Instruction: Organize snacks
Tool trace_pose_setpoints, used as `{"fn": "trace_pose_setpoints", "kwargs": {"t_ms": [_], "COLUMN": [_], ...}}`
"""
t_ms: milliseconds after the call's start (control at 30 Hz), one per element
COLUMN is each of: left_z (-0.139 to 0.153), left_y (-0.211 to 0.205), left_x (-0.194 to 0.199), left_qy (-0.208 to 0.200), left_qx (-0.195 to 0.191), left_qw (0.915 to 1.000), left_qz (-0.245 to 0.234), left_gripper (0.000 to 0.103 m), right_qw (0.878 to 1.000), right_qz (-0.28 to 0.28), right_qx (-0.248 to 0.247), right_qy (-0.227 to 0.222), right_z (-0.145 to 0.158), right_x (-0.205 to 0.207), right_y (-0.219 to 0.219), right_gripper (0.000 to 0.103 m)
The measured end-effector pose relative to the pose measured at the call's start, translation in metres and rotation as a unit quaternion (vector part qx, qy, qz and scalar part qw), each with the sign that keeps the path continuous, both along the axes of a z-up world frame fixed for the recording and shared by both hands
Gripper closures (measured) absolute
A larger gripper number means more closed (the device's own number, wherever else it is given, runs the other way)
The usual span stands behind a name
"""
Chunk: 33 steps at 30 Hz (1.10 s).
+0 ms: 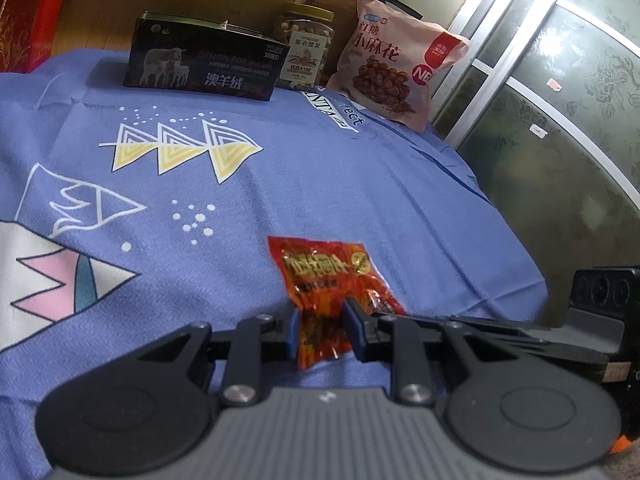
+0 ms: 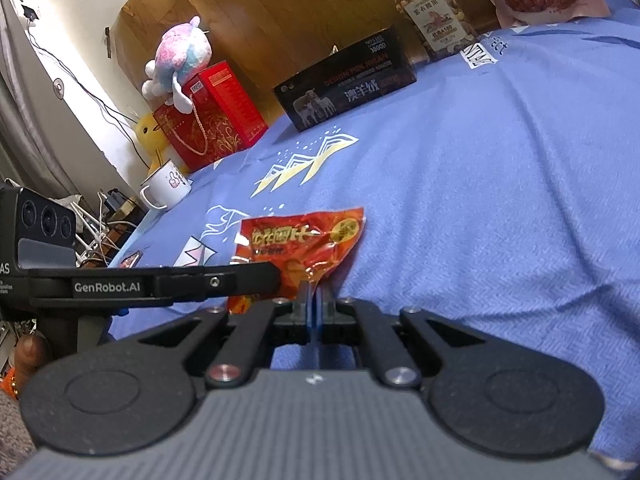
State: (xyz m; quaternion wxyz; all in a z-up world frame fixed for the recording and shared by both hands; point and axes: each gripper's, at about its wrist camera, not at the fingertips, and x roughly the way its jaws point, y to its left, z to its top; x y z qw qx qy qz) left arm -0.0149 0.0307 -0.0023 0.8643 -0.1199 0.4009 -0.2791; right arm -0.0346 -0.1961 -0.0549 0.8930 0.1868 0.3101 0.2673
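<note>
A small red-orange snack packet [image 1: 326, 280] lies on the blue cloth near the table's front edge. My left gripper [image 1: 320, 326] has its blue pads on either side of the packet's near end, a narrow gap apart, gripping it. In the right wrist view the same packet [image 2: 304, 240] is pinched at its near corner by my right gripper [image 2: 313, 300], whose pads are pressed together. The left gripper's finger [image 2: 224, 282] crosses that view from the left. At the back stand a black box [image 1: 200, 64], a nut jar [image 1: 304, 48] and a pink snack bag [image 1: 396, 60].
The blue patterned tablecloth [image 1: 280, 168] covers the table, and its right edge drops off beside a glass door [image 1: 560, 100]. In the right wrist view a white mug [image 2: 166, 188], a red gift box [image 2: 212, 112] and a plush toy [image 2: 180, 56] stand at the far left.
</note>
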Motion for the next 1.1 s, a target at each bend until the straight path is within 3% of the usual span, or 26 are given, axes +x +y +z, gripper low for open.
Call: {"fn": "trace_pose_setpoints", "kwargs": {"t_ms": [167,767,933,1100], "left_z": [0.001,0.014,0.032,0.062], "left_y": [0.003,-0.004,0.003,0.015], "left_x": [-0.003,0.004,0.019,0.049], "left_qy": [0.007,-0.015,-0.031,-0.064], "left_qx": [-0.022,-0.03,-0.043,-0.038], "left_qw": [0.9997,0.9994,0.9984,0.9967], "left_qz": [-0.005,0.005,0.016,0.033], "left_gripper": [0.082,0.082,0.081,0.081], "right_qw": [1.0,0.998,0.995,0.993], "right_qz": [-0.004,-0.011,-0.005,0.007], "right_qx": [-0.009,-0.035,-0.045,-0.036], "right_qy": [-0.014,-0.055,-0.088,-0.113], "right_z": [0.004,0.017,0.032,0.053], "right_x": [-0.003,-0.001,0.012,0.053], "right_y": [0.002,0.008,0.014,0.021], "right_gripper": [0.098,0.098,0.098,0.098]}}
